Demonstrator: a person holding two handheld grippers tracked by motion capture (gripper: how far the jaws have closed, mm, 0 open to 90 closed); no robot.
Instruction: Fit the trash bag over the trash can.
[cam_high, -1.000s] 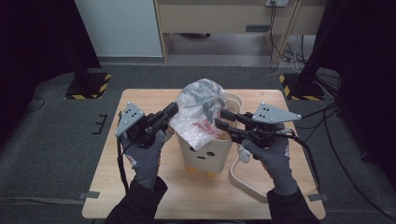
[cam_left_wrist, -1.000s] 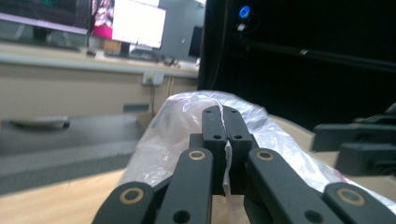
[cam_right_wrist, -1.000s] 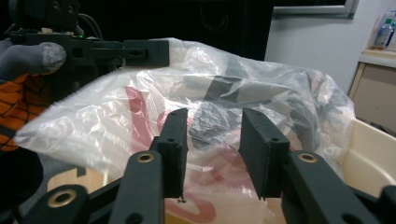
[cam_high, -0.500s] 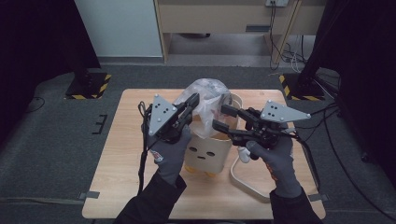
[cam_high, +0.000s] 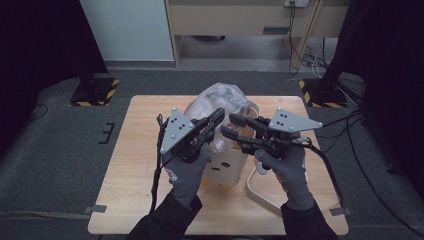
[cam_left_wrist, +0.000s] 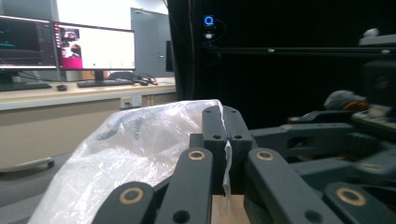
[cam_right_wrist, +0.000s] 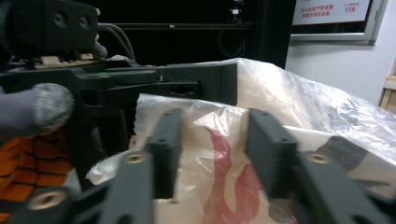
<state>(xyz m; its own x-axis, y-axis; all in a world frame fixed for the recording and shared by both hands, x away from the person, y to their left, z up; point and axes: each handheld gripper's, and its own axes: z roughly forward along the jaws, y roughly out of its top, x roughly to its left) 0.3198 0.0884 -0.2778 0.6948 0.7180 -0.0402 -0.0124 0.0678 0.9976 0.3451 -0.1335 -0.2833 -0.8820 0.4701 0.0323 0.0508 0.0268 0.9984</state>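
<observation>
Tabletop of pale wood stands on dark grey carpet; floor beyond carries two black stands on yellow-and-black striped bases, a pale cabinet and a wooden bench with trailing cables. Left gripper view shows a desk with two lit monitors against a dark curtain. A cream bin with small dark cut-outs on its front wall stands below and between both grippers, with a white cable loop just beside it under the right gripper. Clear plastic bag is thin, crinkled and translucent, with grey shading in its folds and a red mark seen through the film in the right gripper view; it sits in the bin mouth and billows above the rim. Its bulk rises upward and away from the person, beyond the tips of both grippers, so its long axis runs roughly upright with a lean toward the far table edge; the exact lean cannot be told. Left gripper points up and forward; its jaws are fully closed, pinching an edge of the film, which shows as a thin white strip between the pads in the left gripper view. Right gripper points leftward toward the left gripper, tips near each other; its jaws stand apart, having just narrowed, with bag film lying in front of and between them but not pressed by the pads.
</observation>
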